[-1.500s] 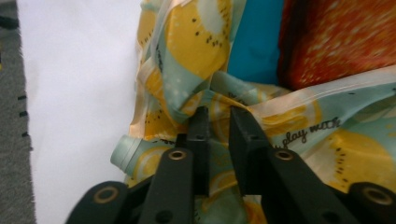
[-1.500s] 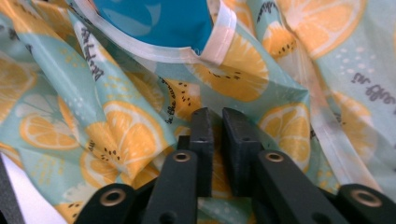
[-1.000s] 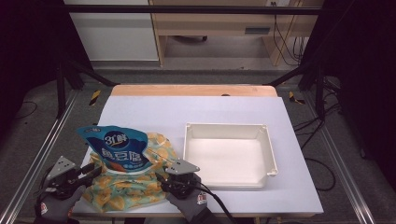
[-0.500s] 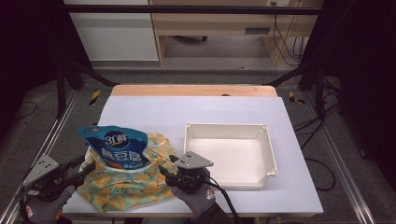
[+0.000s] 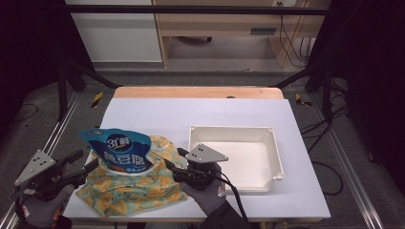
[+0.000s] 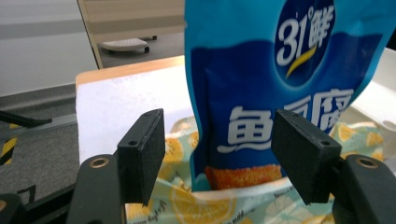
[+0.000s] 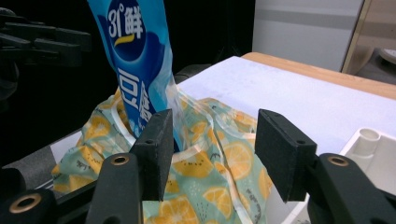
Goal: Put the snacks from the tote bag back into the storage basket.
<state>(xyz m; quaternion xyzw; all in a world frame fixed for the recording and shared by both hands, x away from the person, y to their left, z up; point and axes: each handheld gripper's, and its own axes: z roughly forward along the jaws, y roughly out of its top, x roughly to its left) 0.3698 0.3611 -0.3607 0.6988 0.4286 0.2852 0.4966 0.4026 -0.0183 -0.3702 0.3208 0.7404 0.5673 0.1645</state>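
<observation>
Where the lemon-print bag (image 5: 133, 188) swallows it, blue pouch (image 5: 125, 153) base hidden; both tools apart, just opened.

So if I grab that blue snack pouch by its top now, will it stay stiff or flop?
Probably floppy: the blue snack pouch is thin film, bowing as it stands in the lemon-print bag. Its glossy skin may slip between hard pads. It looks light, so a nudge could tip it; both the left gripper and right gripper stand open, clear of it.
</observation>
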